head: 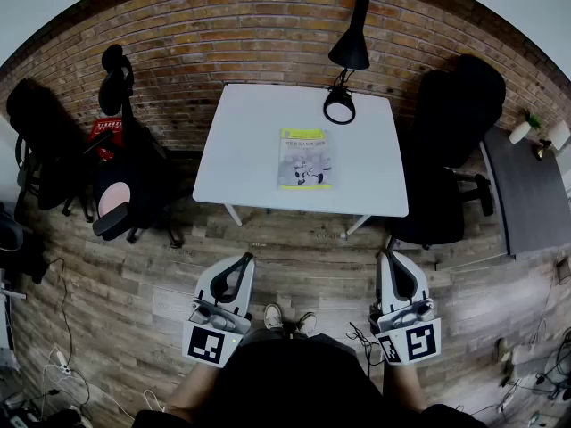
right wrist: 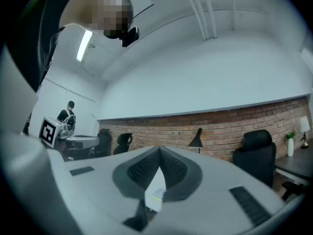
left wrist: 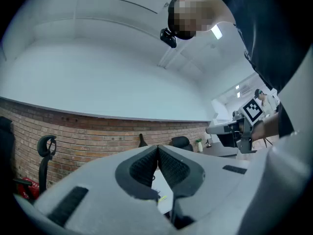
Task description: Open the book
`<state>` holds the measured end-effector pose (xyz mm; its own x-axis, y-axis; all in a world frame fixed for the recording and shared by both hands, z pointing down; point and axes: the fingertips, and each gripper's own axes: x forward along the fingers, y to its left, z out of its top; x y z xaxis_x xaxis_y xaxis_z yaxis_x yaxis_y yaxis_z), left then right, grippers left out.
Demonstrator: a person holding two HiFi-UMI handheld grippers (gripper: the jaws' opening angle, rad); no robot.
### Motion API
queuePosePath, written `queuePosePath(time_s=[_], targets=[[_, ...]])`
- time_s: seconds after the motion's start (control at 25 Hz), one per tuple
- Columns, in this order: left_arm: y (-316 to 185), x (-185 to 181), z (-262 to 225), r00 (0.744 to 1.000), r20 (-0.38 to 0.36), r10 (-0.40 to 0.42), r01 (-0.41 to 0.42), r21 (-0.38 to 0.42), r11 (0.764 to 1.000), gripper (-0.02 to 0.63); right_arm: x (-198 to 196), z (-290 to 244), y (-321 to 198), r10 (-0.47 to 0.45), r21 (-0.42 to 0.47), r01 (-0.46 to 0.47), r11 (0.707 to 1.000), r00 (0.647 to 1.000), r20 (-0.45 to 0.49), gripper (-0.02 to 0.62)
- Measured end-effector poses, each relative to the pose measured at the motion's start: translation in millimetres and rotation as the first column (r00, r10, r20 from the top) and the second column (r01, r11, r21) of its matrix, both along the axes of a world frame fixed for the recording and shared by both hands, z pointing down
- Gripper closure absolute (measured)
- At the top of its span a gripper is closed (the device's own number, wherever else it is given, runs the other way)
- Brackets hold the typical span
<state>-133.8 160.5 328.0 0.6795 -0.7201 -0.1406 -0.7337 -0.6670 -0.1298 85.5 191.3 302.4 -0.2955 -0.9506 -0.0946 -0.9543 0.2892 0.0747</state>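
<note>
Between the pressed-together fingers (left wrist: 145, 166) of the left gripper (head: 244, 259) nothing is held; the right gripper (head: 390, 255) is likewise seen closed tip to tip and empty; both are held over the wooden plank floor (head: 294, 257), well short of the white square table (head: 241, 141); the thin book with a yellow-edged grey cover (head: 304, 159) is seen lying shut and flat near the table's middle, near the black desk lamp (head: 348, 56); the approach is judged to be the step in hand, nothing being touched; next, the grippers would need to be brought to the table and a jaw tip slipped beneath the cover's free edge.
</note>
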Motion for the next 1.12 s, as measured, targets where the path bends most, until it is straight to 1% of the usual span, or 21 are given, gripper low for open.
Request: queuePosePath(time_s=[0.28, 0.44, 0.6, 0.92, 1.12], targets=[[-6, -12, 4, 1.000, -0.004, 0.007, -0.007, -0.018, 1.000, 0.581, -12, 2, -5, 0.001, -0.012, -0.001, 1.000, 1.000, -0.003, 0.581], [-13, -19, 9, 1.000, -0.016, 0.018, -0.019, -0.028, 0.999, 0.582, -17, 2, -9, 0.011, -0.012, -0.010, 1.000, 0.999, 0.040, 0.581], [-23, -21, 18, 0.999, -0.011, 0.044, -0.044, -0.027, 0.999, 0.581, -21, 6, -12, 0.033, -0.018, -0.032, 0.999, 0.999, 0.019, 0.581], [-33, -22, 23, 0.997, -0.029, 0.068, -0.069, -0.053, 0.996, 0.581, -25, 14, -17, 0.073, -0.036, -0.072, 0.997, 0.997, 0.028, 0.581], [-41, -11, 30, 0.994, -0.024, 0.105, -0.107, -0.057, 0.993, 0.581, -18, 22, -15, 0.102, -0.058, -0.100, 0.993, 0.994, 0.028, 0.581]])
